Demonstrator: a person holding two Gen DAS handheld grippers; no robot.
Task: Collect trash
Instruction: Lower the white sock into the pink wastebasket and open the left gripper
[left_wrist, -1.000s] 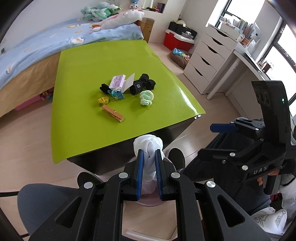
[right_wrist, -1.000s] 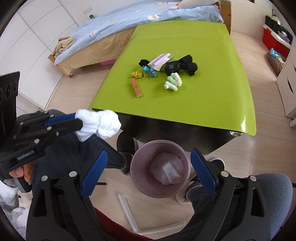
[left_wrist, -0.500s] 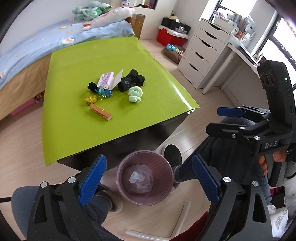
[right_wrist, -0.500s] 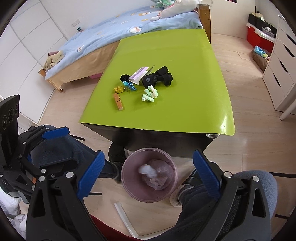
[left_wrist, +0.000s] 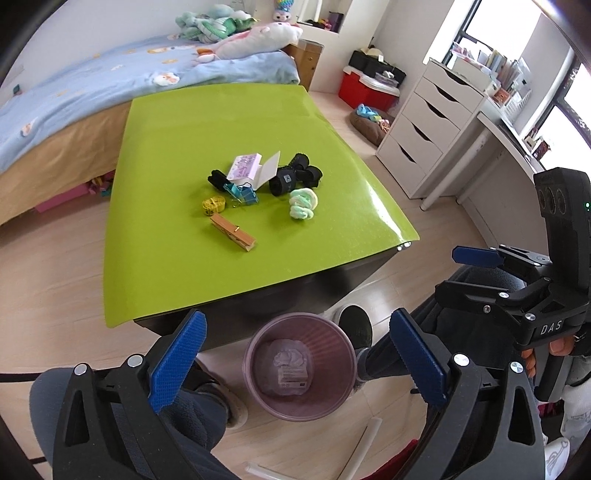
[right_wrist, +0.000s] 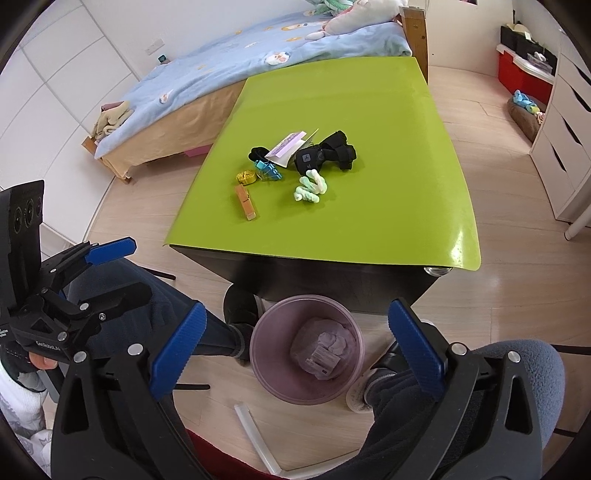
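Having just been opening, with the white wad now lying in the pink bin (left_wrist: 300, 363) below the table's (left_wrist: 236, 122) near edge, both left gripper (left_wrist: 295, 363) and right gripper (right_wrist: 295, 347) are gaping wide and empty, the next move calling for reaching to the pale-green crumpled wad (left_wrist: 303, 203) near the table's middle.

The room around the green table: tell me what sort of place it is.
Most likely a bedroom in a home. A bed with a blue quilt and plush toys runs behind the green table, and a white chest of drawers stands beside a desk under the window.
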